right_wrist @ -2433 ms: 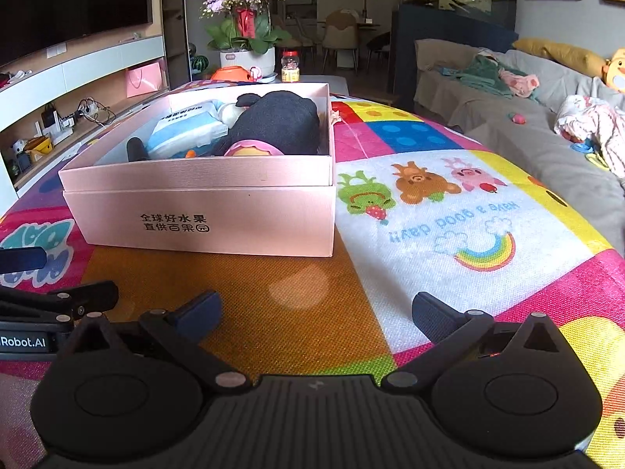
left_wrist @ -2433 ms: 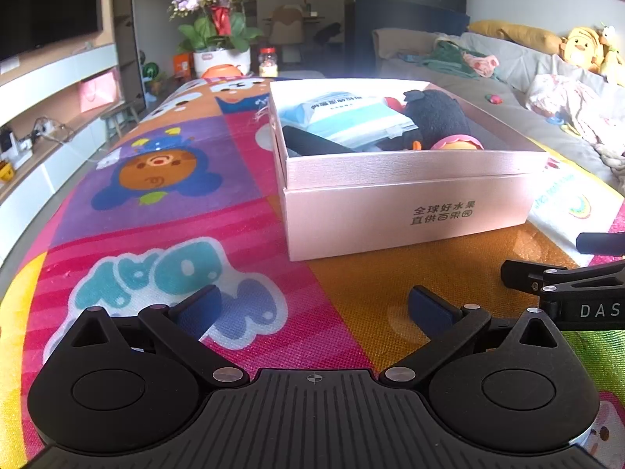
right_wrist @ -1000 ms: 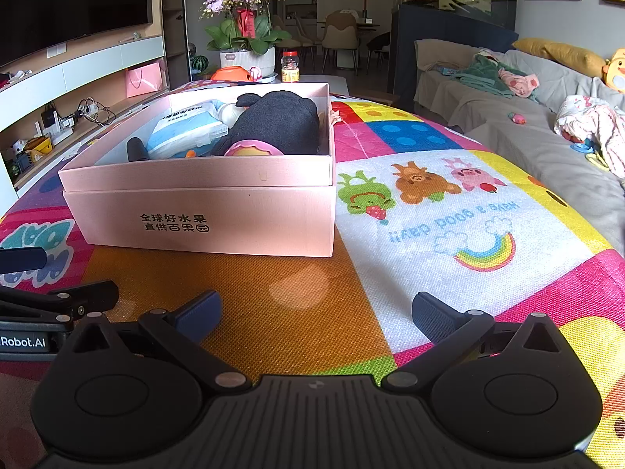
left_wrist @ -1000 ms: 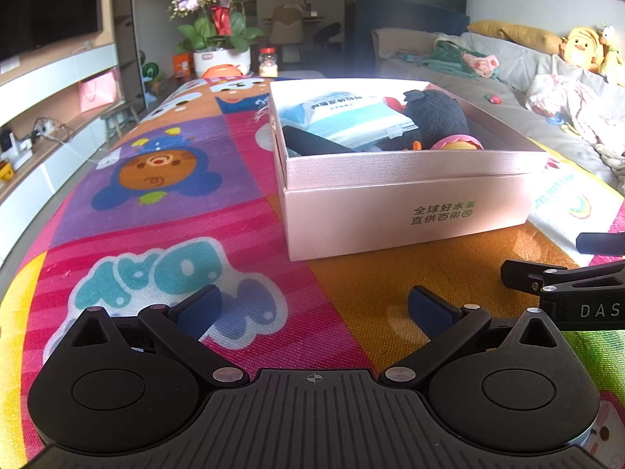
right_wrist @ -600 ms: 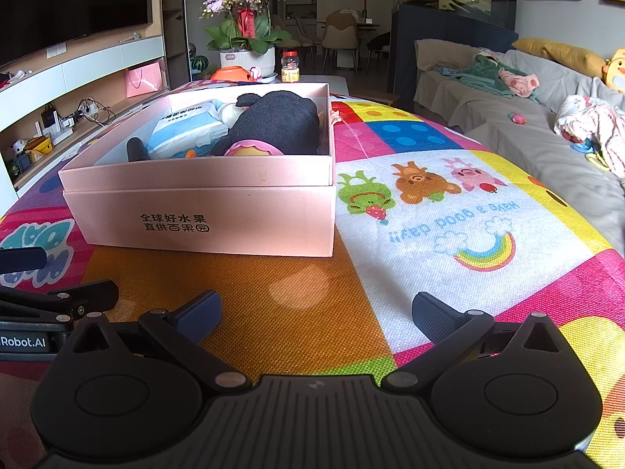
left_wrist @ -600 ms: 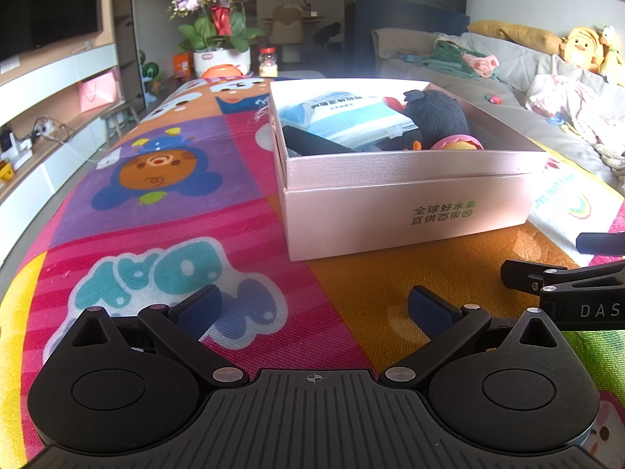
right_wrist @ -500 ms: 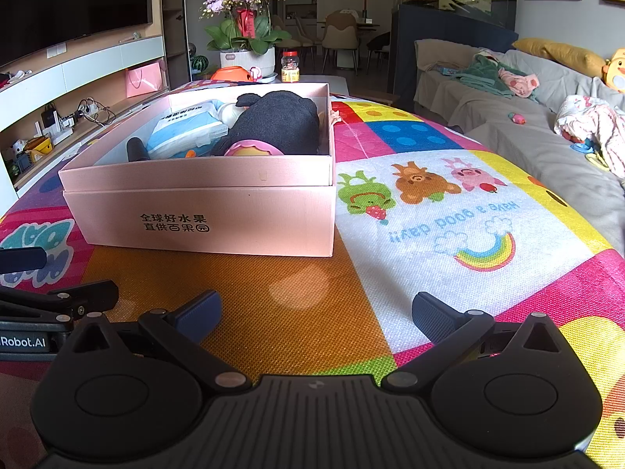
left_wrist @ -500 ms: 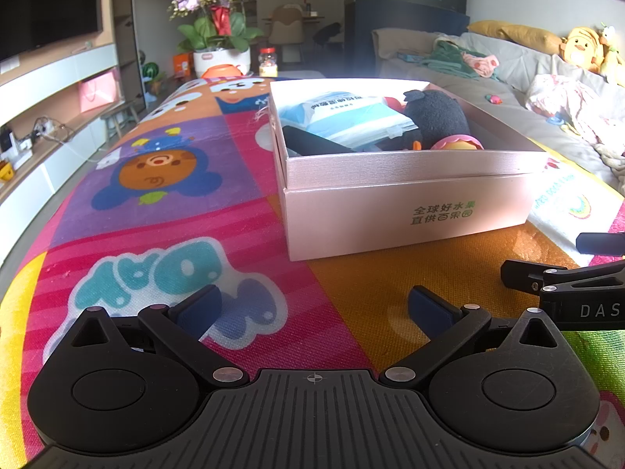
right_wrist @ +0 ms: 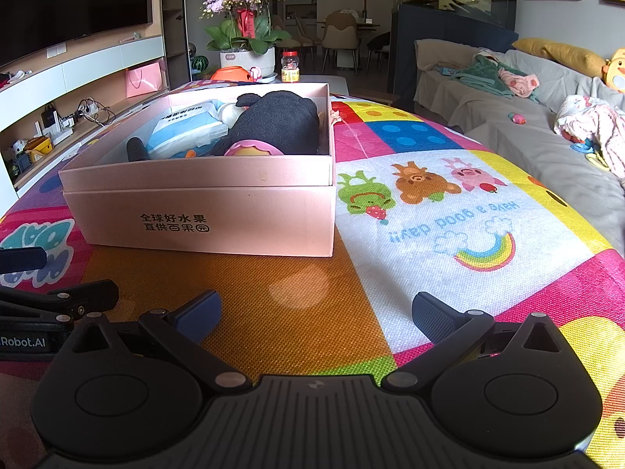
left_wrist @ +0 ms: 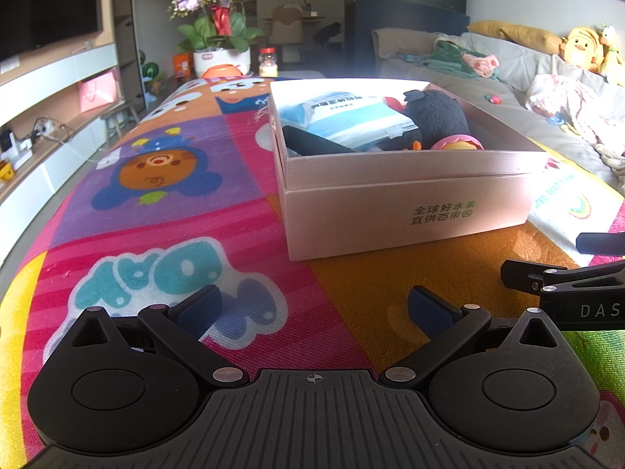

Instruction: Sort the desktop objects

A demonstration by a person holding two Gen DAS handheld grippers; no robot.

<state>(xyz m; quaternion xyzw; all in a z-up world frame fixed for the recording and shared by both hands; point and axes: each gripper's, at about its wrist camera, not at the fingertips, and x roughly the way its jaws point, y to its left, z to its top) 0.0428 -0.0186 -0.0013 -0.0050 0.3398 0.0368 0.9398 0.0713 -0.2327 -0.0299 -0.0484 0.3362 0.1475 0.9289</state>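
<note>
Grippers sit low over the mat, both spread wide w/ nothing between the fingers. The left gripper [left_wrist: 312, 308] is over the pink and orange part of the play mat [left_wrist: 156, 203]. The right gripper [right_wrist: 316, 312] is over the orange and white part, and its side pokes into the left view at 3 o'clock. The two are just beside each other.

Past them, at 12 o'clock, a pink box [right_wrist: 234, 211] stands on the mat, open on top, w/ green writing on its front. Things are in the box: a black plush toy [right_wrist: 281, 121] at the right side, a blue-and-white pack [left_wrist: 343, 117] at the left side, a dark roll-like thing [left_wrist: 312, 142] near the front wall, touching the pack. A small pink-and-yellow toy [right_wrist: 250, 148] lies in front of the plush.

Far off at 11 o'clock is a flower pot [right_wrist: 246, 58] w/ pink flowers. At 2 o'clock is a grey sofa [right_wrist: 508, 125] w/ clothes on it.
</note>
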